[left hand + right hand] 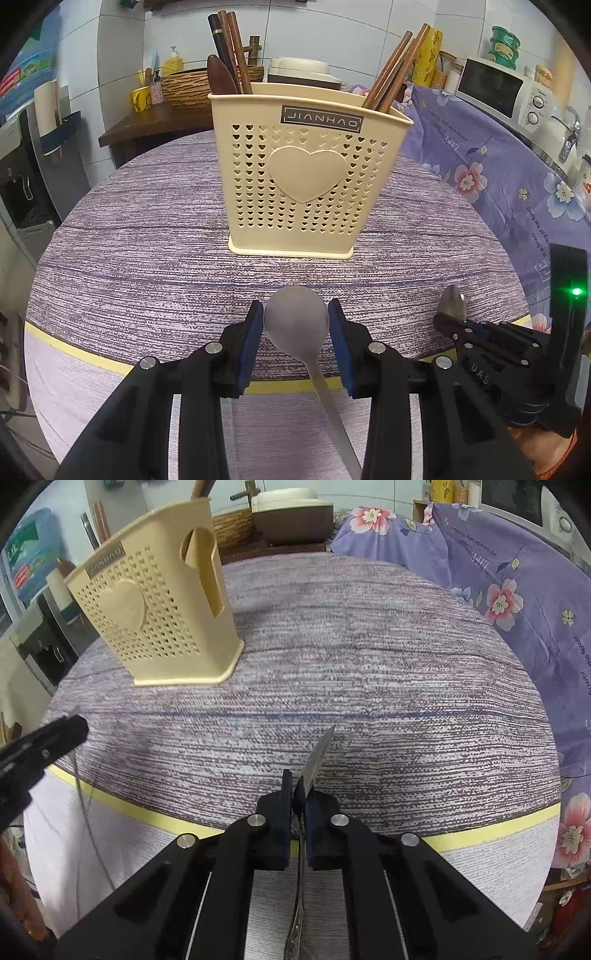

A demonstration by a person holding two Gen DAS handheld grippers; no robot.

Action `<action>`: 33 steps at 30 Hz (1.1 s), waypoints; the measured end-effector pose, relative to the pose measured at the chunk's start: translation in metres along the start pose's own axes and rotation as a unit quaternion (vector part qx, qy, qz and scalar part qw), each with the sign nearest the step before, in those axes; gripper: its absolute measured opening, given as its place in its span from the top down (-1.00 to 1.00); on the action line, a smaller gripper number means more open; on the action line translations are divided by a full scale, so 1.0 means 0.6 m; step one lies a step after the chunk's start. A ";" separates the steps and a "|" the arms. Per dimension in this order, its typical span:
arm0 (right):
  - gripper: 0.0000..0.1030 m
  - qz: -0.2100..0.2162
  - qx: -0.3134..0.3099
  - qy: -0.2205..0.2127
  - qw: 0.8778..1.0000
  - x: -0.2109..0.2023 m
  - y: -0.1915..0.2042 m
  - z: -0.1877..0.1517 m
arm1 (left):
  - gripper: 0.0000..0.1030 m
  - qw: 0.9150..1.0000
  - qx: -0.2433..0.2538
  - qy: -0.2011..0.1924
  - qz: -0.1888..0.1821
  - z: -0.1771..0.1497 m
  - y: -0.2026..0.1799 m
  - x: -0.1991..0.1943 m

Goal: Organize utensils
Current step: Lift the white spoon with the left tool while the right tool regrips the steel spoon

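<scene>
Sitting between left gripper (296, 325) pads: spoon (297, 323) bowl.

The cream utensil holder (306, 173) bears a "JIANHAO" label (322, 119).

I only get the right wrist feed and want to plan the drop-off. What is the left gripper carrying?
Observer: The left gripper holds a grey spoon by its bowl, between the blue fingers.
Operator: Does the holder already have anything in it?
Observer: Yes. The cream utensil holder has wooden chopsticks at its right end.
Operator: And the left end?
Observer: More chopsticks with a dark wooden spoon.
</scene>
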State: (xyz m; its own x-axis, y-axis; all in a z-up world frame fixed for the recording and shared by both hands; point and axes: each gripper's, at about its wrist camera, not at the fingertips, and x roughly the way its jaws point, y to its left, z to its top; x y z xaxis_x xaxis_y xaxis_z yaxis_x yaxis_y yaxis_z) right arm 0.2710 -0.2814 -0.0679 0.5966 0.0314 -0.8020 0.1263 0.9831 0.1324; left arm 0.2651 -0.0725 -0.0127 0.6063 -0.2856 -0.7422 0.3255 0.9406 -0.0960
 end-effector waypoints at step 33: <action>0.65 0.087 -0.008 -0.063 0.994 -0.050 0.010 0.021 | 0.29 1.000 -0.005 -0.005 -0.005 0.001 0.000 -0.005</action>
State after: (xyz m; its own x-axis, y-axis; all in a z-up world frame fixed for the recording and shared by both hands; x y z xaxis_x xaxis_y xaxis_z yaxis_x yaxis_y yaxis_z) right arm 0.2637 -0.2789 -0.0355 0.7027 0.1791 -0.6886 0.0008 0.9676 0.2524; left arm 0.2638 -0.0721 -0.0103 0.6112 -0.2963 -0.7339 0.3241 0.9397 -0.1095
